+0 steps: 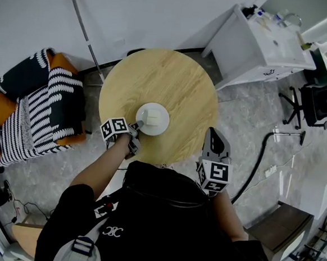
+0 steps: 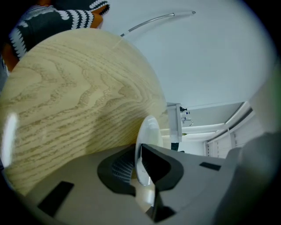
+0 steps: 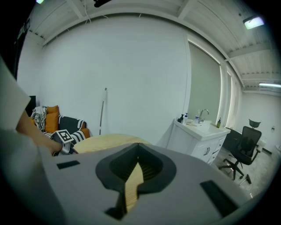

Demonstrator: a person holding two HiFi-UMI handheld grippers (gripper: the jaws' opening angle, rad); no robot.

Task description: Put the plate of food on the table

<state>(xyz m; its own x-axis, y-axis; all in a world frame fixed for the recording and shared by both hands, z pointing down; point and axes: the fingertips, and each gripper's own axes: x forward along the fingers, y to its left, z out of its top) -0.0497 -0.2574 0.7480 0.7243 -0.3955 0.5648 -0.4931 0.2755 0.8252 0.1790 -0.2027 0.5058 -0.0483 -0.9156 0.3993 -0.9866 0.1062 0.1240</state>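
The plate (image 1: 159,122), white and round with a pale piece of food (image 1: 146,117) on it, is seen over the near part of the round wooden table (image 1: 173,80), apparently set down on it or all but. Being round, it has no long axis; its face is turned upward and it appears to lie flat. Its near rim is pinched between the jaws of the left gripper (image 1: 134,129), so release is judged to be left. The right gripper (image 1: 215,134) is held off the table's edge, jaws drawn together on nothing.
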